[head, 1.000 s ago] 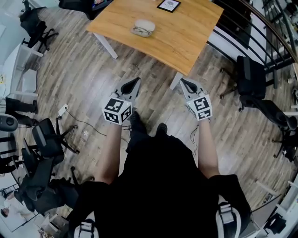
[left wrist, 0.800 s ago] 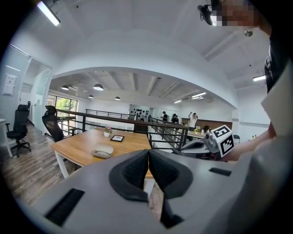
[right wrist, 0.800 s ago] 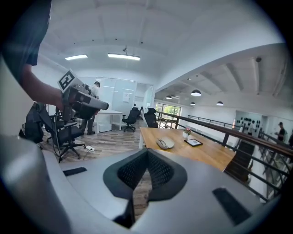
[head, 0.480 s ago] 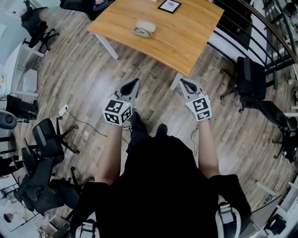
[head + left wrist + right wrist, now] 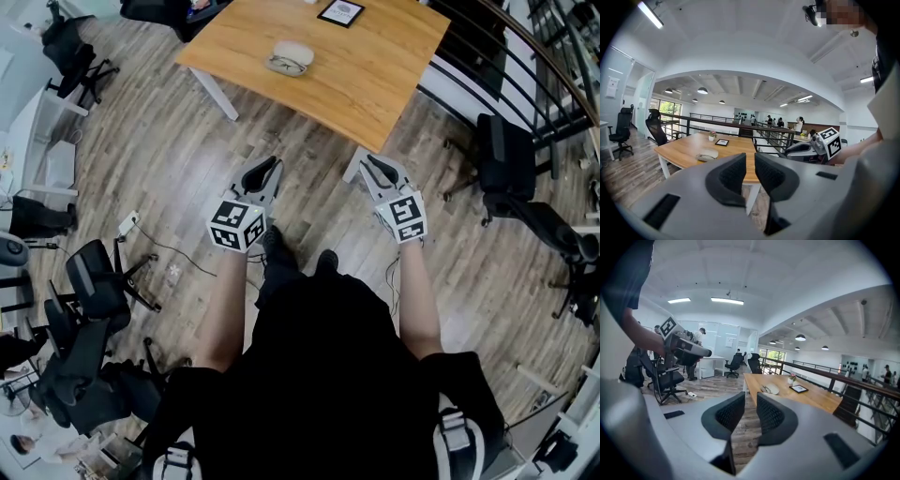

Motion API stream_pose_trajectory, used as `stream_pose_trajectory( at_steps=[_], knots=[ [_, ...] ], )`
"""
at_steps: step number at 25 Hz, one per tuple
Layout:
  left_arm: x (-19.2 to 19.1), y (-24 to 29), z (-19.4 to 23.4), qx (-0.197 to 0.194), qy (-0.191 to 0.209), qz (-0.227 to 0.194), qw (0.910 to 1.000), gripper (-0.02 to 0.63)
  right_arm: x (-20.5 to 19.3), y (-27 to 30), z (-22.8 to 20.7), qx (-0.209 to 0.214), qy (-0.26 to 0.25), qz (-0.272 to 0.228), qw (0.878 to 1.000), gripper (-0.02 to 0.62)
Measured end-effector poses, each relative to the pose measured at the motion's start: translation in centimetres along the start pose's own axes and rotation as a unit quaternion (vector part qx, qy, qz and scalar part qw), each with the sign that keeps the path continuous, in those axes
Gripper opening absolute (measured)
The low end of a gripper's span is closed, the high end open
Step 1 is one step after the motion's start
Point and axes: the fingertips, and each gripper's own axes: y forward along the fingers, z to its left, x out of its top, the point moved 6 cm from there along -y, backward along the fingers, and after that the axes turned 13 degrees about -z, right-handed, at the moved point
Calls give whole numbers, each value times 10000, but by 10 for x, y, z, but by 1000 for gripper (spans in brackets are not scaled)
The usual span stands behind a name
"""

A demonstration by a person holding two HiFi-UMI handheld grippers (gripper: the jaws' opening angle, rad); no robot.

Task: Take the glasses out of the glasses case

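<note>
A pale oval glasses case [image 5: 289, 58] lies open on the wooden table [image 5: 375, 75], far ahead, with dark-rimmed glasses resting in it. It also shows small in the left gripper view [image 5: 707, 155] and the right gripper view [image 5: 769, 389]. My left gripper [image 5: 272, 161] [image 5: 750, 157] and right gripper [image 5: 370, 161] [image 5: 751, 397] hover side by side over the floor, well short of the table. Both jaws have just been opening; a narrow gap stands between the pads, the right one wider, with nothing between them.
A framed picture [image 5: 339, 10] and a small flower pot [image 5: 791, 378] stand at the table's far end. A black railing [image 5: 525, 56] runs along the right. Office chairs stand at the right [image 5: 506, 159] and left [image 5: 94, 281]. A cable [image 5: 178, 253] lies on the wood floor.
Both grippers' jaws have parted slightly, the right one more. The hands have stayed almost where they were.
</note>
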Motion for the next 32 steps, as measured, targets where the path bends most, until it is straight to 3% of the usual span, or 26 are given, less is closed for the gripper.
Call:
stream_pose_trajectory(
  at_steps=[7, 10, 21, 32],
  knots=[
    [-1, 0, 10, 24, -22, 50, 10000, 205, -2, 5, 5, 28, 185, -81, 9998, 274],
    [-1, -1, 16, 22, -111, 80, 9999, 251, -1, 9, 9, 72, 227, -52, 9997, 313],
    [4, 2, 59, -66, -217, 20, 9997, 288, 3, 47, 19, -8, 100, 78, 9999, 373],
    [25, 9, 157, -324, -197, 30, 9993, 288, 31, 137, 34, -332, 175, 31, 9993, 337]
  ],
)
